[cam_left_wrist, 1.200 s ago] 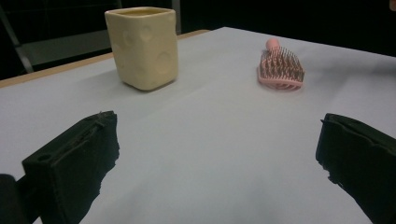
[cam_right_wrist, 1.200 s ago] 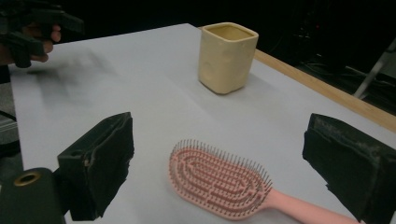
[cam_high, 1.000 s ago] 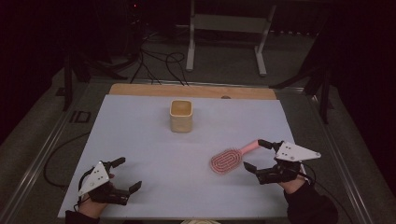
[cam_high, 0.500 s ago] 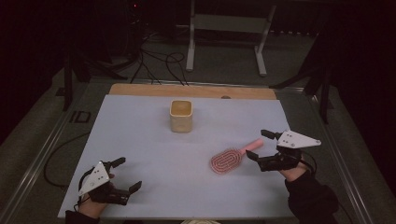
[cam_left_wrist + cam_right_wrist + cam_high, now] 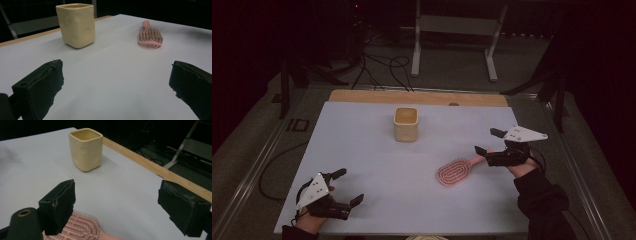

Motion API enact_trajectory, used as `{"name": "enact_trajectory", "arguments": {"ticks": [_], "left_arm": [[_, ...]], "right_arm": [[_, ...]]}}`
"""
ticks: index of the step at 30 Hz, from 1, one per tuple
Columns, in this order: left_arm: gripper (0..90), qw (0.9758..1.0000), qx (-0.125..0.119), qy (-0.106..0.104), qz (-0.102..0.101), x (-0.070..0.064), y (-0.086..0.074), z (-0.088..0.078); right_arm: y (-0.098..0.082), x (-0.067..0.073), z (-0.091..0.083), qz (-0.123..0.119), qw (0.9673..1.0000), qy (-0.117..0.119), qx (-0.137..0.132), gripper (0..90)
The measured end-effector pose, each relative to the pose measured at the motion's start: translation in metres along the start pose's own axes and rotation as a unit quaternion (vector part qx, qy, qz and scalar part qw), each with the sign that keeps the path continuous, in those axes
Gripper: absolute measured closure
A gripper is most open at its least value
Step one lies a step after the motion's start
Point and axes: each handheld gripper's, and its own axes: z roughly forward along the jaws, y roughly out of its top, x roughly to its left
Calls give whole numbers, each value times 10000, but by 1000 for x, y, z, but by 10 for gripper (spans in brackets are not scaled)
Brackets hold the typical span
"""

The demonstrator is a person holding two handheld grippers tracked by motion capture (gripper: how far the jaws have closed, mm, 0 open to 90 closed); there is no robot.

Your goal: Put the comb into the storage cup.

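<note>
White table [image 5: 362, 150] is sitting in a dark room. On it, the pink hairbrush [image 5: 456, 171] is lying flat with its bristles up. The right gripper [image 5: 492, 142] is hovering at the brush's handle end. Its jaws are wide apart and have just been closing a little, with the handle right below them, not pinched. Farther ahead of those jaws, the yellow cup [image 5: 405, 123] is standing upright. The left gripper [image 5: 348, 186] is resting with jaws wide apart and holding nothing.

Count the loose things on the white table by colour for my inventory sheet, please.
Cream-yellow: 1, the square ceramic cup.
Pink: 1, the oval plastic hairbrush, lying bristles up.
Total: 2.
</note>
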Motion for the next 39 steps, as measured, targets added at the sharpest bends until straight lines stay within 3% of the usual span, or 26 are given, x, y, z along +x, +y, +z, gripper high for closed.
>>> {"name": "enact_trajectory", "arguments": {"ticks": [11,30,39], "left_arm": [[1,10000,8,-30,-12,0,0,0],[1,10000,24,-29,24,0,0,1],[1,10000,16,23,20,0,0,1]], "right_arm": [[-11,-22,14,370,9993,-76,22,294],[-35,-41,41,553,9949,-353,766,489],[-43,-46,48,546,9913,-590,1042,669]]}}
